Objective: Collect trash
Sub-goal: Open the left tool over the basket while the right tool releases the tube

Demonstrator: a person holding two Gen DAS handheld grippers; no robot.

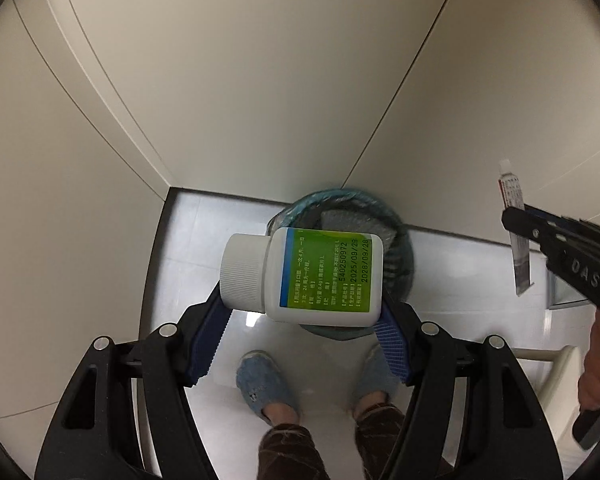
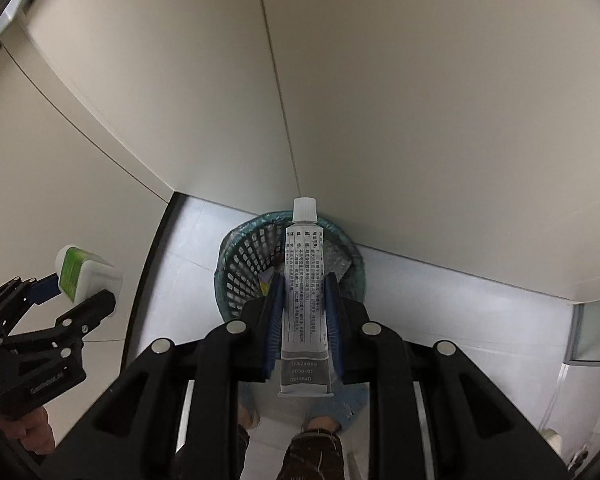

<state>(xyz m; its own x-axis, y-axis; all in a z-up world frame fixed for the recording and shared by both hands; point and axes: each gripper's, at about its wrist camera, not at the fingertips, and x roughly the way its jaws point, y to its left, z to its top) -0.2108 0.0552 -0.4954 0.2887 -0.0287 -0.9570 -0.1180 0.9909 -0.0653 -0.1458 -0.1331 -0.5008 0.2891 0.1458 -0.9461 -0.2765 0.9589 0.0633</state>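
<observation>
My left gripper is shut on a white pill bottle with a green label, held sideways, cap to the left, above a black mesh trash basket lined with a bluish bag. My right gripper is shut on a grey ointment tube, cap pointing forward, over the same basket. The tube and right gripper show at the right edge of the left wrist view. The bottle in the left gripper shows at the left of the right wrist view.
The basket stands on a glossy white tile floor in a corner of beige walls. Some trash lies inside the basket. The person's feet in blue shoe covers stand just below the grippers. A white fixture is at the right.
</observation>
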